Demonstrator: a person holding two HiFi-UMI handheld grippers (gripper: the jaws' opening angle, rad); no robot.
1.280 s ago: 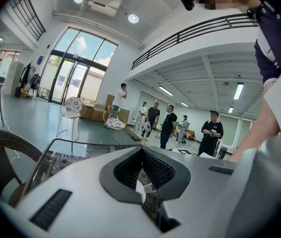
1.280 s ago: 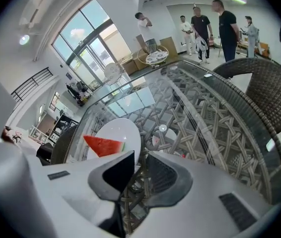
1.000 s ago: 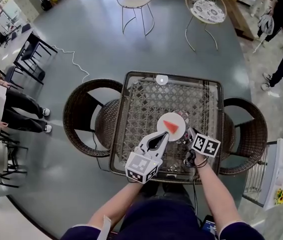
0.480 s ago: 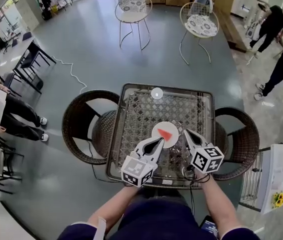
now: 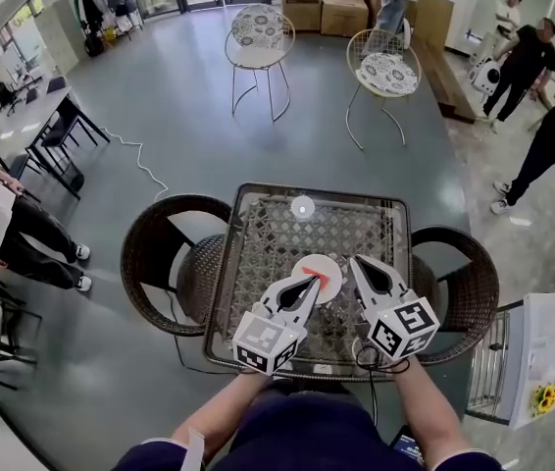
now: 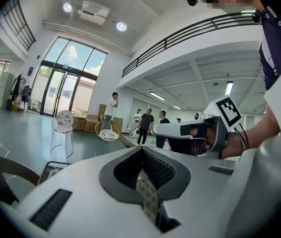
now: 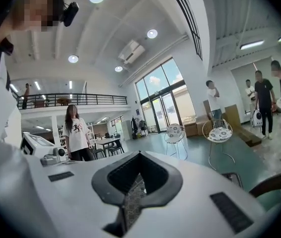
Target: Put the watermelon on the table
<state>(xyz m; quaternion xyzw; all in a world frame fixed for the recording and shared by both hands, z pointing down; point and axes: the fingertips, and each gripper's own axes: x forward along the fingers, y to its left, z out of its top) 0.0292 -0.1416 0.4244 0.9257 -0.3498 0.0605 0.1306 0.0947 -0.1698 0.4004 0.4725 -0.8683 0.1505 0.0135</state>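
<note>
A red watermelon slice (image 5: pixel 328 279) lies on a white plate (image 5: pixel 315 263) on the glass-topped wicker table (image 5: pixel 258 209). In the head view, my left gripper (image 5: pixel 314 282) hangs over the plate's near left edge, its tip just beside the slice. It is shut with nothing in it. My right gripper (image 5: pixel 355 261) is just right of the plate, also shut and holding nothing. Both gripper views look out level into the hall. The left gripper (image 6: pixel 142 149) shows its jaws closed together, and so does the right gripper (image 7: pixel 139 154). Neither of these views shows the slice.
A small round white object (image 5: pixel 302 206) sits at the table's far side. Dark wicker chairs stand to the left (image 5: pixel 160 253) and right (image 5: pixel 469 273) of the table. Two wire chairs (image 5: pixel 258 23) (image 5: pixel 383 72) stand further back. People stand at the far right (image 5: pixel 552 135).
Both grippers have lifted and drawn back from the plate, and the right one has come up beside the left. The head view has tilted up. The slice stays on the plate.
</note>
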